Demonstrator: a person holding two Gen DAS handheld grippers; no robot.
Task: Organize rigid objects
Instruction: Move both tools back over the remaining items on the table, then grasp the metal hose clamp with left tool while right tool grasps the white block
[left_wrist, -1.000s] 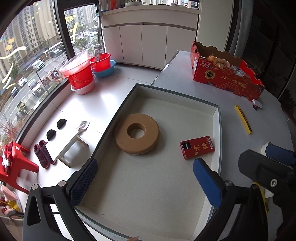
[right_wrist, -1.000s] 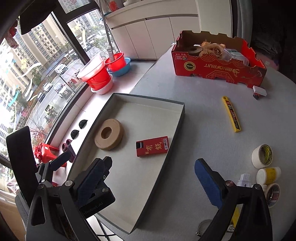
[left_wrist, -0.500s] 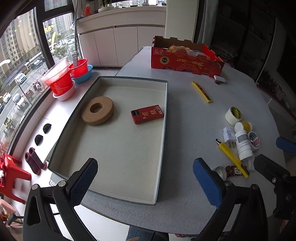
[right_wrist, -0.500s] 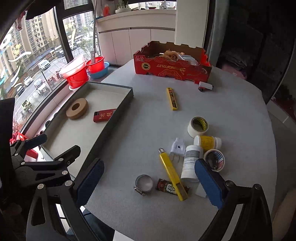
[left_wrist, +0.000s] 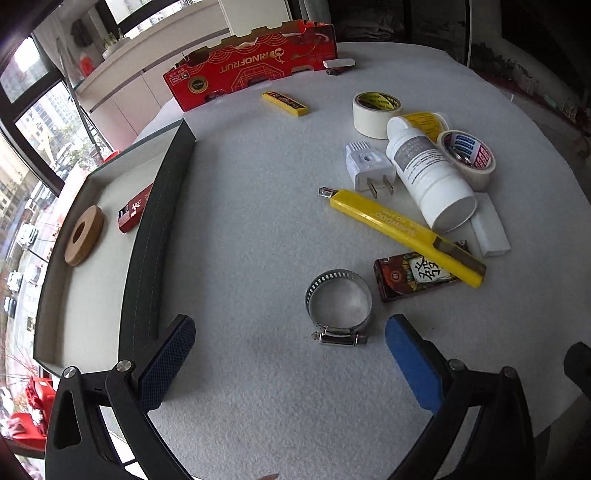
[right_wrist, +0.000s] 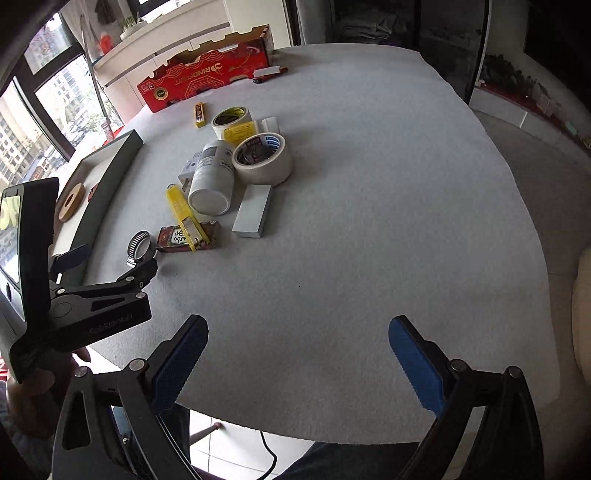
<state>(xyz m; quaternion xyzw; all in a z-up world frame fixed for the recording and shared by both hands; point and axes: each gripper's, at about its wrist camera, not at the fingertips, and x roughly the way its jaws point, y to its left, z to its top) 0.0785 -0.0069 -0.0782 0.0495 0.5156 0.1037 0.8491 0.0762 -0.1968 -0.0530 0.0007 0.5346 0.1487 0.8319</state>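
Left tongs (left_wrist: 288, 354): spread wide apart, holding nothing, low over the worktop (left_wrist: 240, 229).
Right tongs (right_wrist: 295, 354): also spread apart and empty, over bare worktop well clear of the clutter.
Hose clamp (left_wrist: 339, 306): just ahead of the left tongs, nearer the right pad, flat on the worktop and apart from both pads.
Dark card box (left_wrist: 415, 277): just beyond the clamp to the right, with the yellow utility knife (left_wrist: 399, 230) lying across its far edge.
Behind the knife: a white plug (left_wrist: 367, 168), a white bottle (left_wrist: 428, 173) on its side, a white block (left_wrist: 489, 229), and two tape rolls (left_wrist: 376, 110), crowded together.
Tray (left_wrist: 155, 236): left of the left tongs, its dark wall just beside the left pad; inside lie a brown ring (left_wrist: 84, 230) and a red box (left_wrist: 135, 208).
Far ahead: a small yellow knife (left_wrist: 284, 103) and a red carton (left_wrist: 255, 66).
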